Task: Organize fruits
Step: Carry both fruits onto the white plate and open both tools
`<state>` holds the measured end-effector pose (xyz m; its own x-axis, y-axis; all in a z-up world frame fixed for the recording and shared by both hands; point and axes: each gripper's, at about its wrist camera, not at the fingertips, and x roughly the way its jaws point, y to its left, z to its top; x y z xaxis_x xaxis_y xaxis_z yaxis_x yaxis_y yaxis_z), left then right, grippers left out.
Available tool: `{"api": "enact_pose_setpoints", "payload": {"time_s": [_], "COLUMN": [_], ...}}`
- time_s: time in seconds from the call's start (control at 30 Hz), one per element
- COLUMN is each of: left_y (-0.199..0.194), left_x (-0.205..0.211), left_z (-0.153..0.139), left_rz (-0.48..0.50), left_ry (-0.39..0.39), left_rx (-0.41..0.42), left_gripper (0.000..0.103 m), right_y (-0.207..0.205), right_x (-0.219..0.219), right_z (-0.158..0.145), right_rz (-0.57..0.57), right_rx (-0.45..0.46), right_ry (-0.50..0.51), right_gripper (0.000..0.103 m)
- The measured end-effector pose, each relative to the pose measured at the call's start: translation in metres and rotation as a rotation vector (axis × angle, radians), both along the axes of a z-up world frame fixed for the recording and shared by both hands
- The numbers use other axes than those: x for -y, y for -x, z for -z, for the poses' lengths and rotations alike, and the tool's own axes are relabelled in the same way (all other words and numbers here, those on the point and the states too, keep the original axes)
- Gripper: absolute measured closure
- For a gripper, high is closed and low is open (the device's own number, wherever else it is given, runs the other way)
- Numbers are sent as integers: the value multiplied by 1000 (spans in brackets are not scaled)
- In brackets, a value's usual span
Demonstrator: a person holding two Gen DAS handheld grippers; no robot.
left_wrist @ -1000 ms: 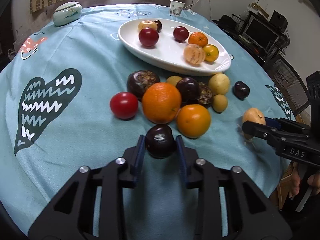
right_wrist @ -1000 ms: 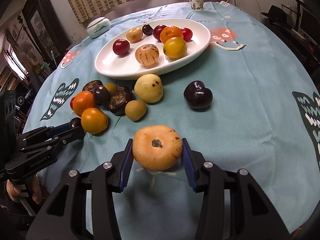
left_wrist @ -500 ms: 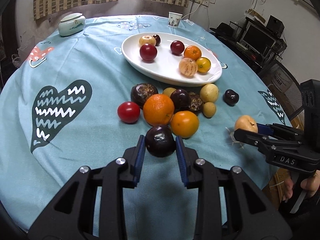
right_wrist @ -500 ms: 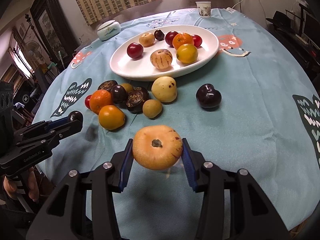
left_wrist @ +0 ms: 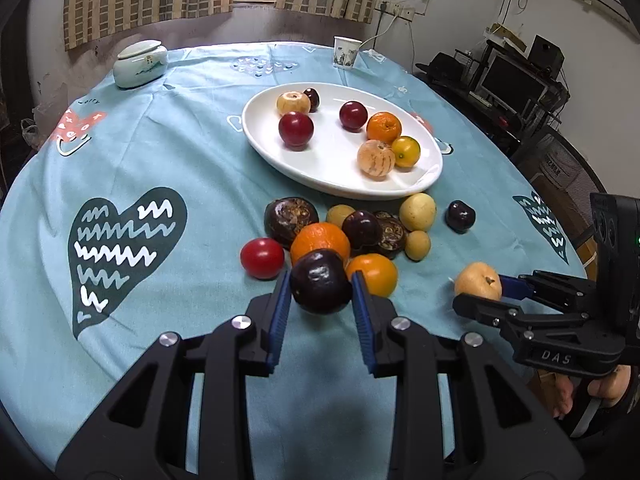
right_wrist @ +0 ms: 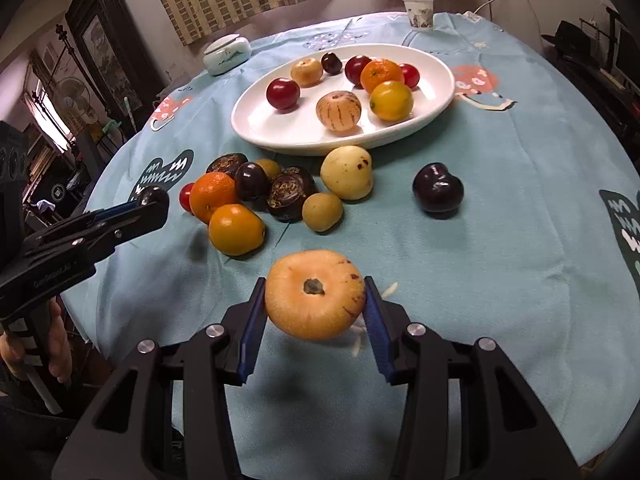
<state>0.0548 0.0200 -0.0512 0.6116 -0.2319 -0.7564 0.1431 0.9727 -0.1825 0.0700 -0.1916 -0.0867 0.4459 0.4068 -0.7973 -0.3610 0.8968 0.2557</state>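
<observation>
My left gripper is shut on a dark purple plum and holds it above the table. My right gripper is shut on a tan round melon-like fruit, also lifted; it also shows in the left wrist view. A white oval plate holds several fruits. A cluster of loose fruits lies in front of the plate, among them an orange, a red tomato and a lone dark plum.
A lidded ceramic jar and a paper cup stand at the far edge of the round table with its teal cloth. Furniture and a monitor stand to the right of the table.
Both grippers have risen and drawn back from the table, each carrying its fruit. The fruits on the table and plate have not moved.
</observation>
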Motion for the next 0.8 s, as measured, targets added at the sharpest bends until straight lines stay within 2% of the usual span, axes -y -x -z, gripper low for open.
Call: {"api": "enact_pose_setpoints", "payload": {"time_s": [0.17,0.43,0.53,0.63,0.8], "left_y": [-34,-150,-185,-212,-235], "left_x": [1,15,23,26,34], "left_z": [-17,-51,-47,-34,-14], "left_rz": [17,42,40,40,44], "left_ry": [-22,-54,-74,-46,-59], "left_rx": [27,51,24,-28,-75], "left_gripper": [72,72,72,72,72], "right_y": [-26,-117,-161,-193,-235], "right_x": [-7,-19,-20,-17,-18], "right_z": [-17,-52,-57,-56,-46], "right_rz": [-22,-17,9,31,58], "right_rx": [33,116,119,110,73], "right_ry": [18,105,126,137,140], "right_gripper": [56,56,56,57,57]}}
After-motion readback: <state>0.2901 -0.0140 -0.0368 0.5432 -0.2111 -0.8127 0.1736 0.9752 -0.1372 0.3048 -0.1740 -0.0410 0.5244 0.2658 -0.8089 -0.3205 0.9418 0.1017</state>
